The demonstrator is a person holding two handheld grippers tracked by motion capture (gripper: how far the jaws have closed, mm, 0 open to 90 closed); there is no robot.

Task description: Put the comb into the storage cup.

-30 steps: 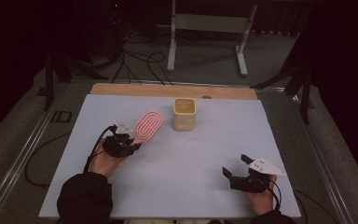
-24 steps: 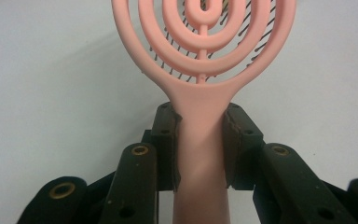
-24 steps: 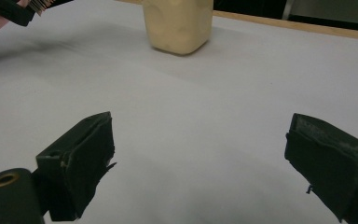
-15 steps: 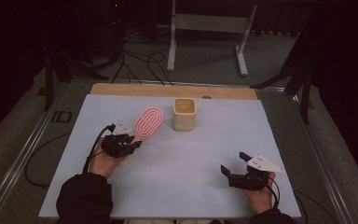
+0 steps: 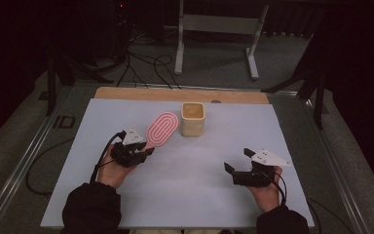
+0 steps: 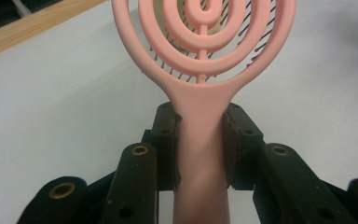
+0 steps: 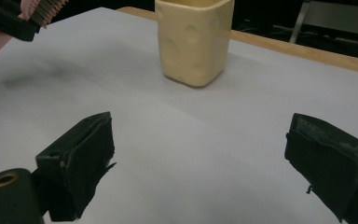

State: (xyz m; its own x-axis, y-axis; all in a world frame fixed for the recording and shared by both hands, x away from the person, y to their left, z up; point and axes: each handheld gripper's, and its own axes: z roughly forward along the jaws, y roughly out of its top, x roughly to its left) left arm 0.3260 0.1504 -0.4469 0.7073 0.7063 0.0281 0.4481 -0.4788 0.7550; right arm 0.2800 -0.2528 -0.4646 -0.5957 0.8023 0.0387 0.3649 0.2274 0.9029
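Observation:
A pink hairbrush (image 5: 162,129) with an oval ringed head is held by its handle in my left gripper (image 5: 146,148), which is shut on it. Its head points toward the cream cup (image 5: 193,118). In the left gripper view the handle (image 6: 200,140) sits squeezed between both pads of the left gripper (image 6: 200,116), with dark bristles behind the rings. My right gripper (image 5: 237,160) hovers open and empty at the right front. In the right gripper view its jaws (image 7: 200,140) stand wide apart, facing the cup (image 7: 195,39), with the brush's bristles (image 7: 44,8) at the top left.
The white tabletop (image 5: 102,122) ends in a wooden strip (image 5: 175,95) along its far edge. A metal stand (image 5: 214,29) and cables (image 5: 146,63) lie on the floor behind the table. Metal rails run along both sides.
The right gripper has lifted and moved slightly forward, still open. The left gripper has edged a little toward the cup with the brush in it.

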